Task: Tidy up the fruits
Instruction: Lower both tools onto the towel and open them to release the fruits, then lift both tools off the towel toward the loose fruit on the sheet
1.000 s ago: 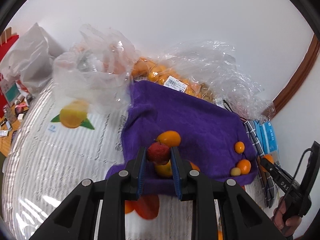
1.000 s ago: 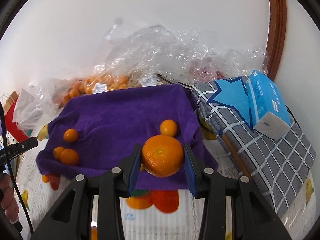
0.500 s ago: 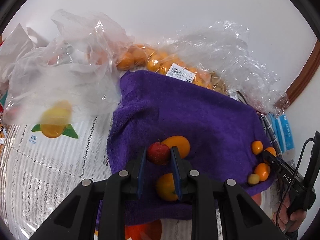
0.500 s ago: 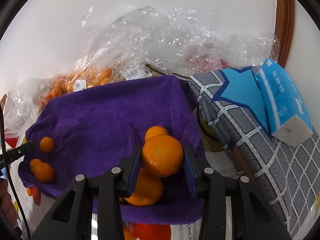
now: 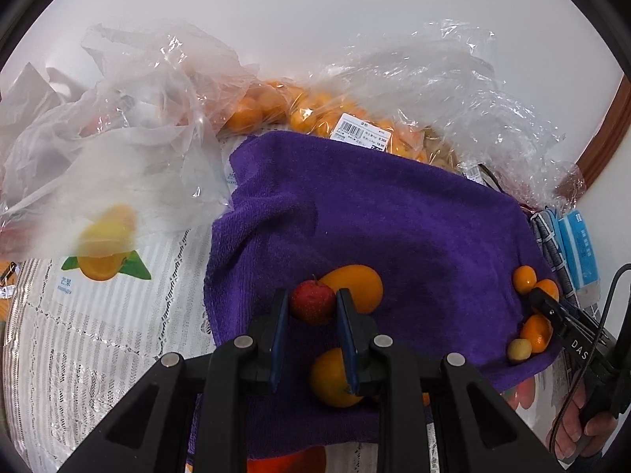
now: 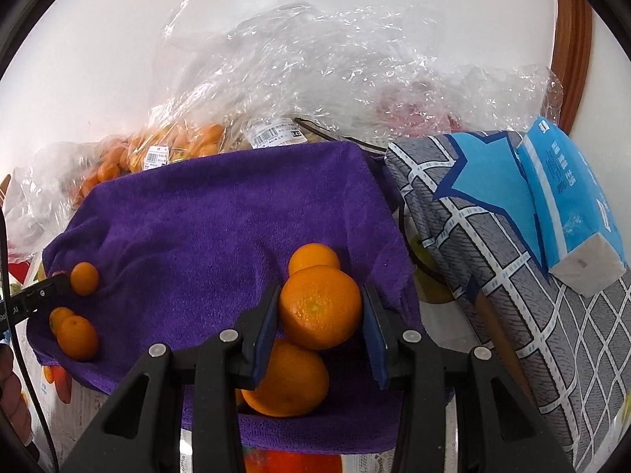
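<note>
With left gripper (image 5: 311, 309) clamping red fruit (image 5: 312, 302) and right gripper (image 6: 320, 315) clamping orange (image 6: 320, 306), lower onto purple towel (image 5: 394, 216) beside matching fruit, then release gently.

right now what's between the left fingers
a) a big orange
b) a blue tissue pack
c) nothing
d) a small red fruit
d: the left wrist view shows the left gripper shut on a small red fruit above the purple towel; the big orange sits in the right gripper.
</note>
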Demonstrator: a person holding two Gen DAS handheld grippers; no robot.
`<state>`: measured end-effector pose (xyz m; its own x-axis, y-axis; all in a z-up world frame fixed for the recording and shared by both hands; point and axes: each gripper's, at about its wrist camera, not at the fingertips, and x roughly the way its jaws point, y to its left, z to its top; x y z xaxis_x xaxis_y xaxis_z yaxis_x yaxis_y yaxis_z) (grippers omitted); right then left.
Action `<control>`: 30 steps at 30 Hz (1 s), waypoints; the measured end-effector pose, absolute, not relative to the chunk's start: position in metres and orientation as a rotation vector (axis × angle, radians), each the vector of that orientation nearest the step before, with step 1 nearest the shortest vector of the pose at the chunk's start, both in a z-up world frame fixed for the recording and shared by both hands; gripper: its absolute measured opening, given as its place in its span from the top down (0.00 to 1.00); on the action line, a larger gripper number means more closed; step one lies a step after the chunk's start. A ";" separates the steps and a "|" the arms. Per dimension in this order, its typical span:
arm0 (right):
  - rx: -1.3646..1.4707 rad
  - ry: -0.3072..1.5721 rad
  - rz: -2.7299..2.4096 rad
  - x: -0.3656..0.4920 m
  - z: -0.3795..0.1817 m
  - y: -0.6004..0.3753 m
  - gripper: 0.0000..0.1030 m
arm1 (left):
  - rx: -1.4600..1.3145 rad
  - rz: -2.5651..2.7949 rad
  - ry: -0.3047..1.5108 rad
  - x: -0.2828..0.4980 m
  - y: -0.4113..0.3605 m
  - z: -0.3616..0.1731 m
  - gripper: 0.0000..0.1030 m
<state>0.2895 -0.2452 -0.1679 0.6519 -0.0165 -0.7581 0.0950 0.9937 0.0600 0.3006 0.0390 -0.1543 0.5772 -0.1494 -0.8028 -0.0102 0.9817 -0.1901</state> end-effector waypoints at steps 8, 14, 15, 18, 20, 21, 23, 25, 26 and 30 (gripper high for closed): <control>0.063 0.865 -0.078 0.292 -0.170 -0.242 0.60 | -0.151 -0.073 0.949 0.299 0.036 -0.155 0.77; 0.038 0.868 -0.081 0.291 -0.168 -0.240 0.60 | -0.141 -0.076 0.955 0.301 0.032 -0.155 0.77; 0.033 0.865 -0.083 0.290 -0.166 -0.239 0.60 | -0.136 -0.076 0.962 0.302 0.031 -0.155 0.77; 0.037 0.853 -0.089 0.283 -0.159 -0.238 0.60 | -0.124 -0.082 0.972 0.301 0.029 -0.154 0.77; 0.035 0.843 -0.087 0.278 -0.153 -0.236 0.56 | -0.128 -0.084 0.963 0.296 0.030 -0.148 0.76; 0.028 0.836 -0.087 0.275 -0.149 -0.234 0.56 | -0.133 -0.090 0.955 0.293 0.031 -0.145 0.74; 0.011 0.820 -0.094 0.266 -0.141 -0.229 0.52 | -0.147 -0.103 0.933 0.284 0.034 -0.135 0.71; 0.009 0.805 -0.093 0.258 -0.134 -0.224 0.50 | -0.151 -0.109 0.913 0.273 0.038 -0.126 0.69; 0.012 0.796 -0.089 0.253 -0.130 -0.222 0.48 | -0.152 -0.110 0.905 0.268 0.040 -0.122 0.69; 0.024 0.771 -0.077 0.229 -0.116 -0.212 0.48 | -0.157 -0.112 0.886 0.245 0.046 -0.109 0.68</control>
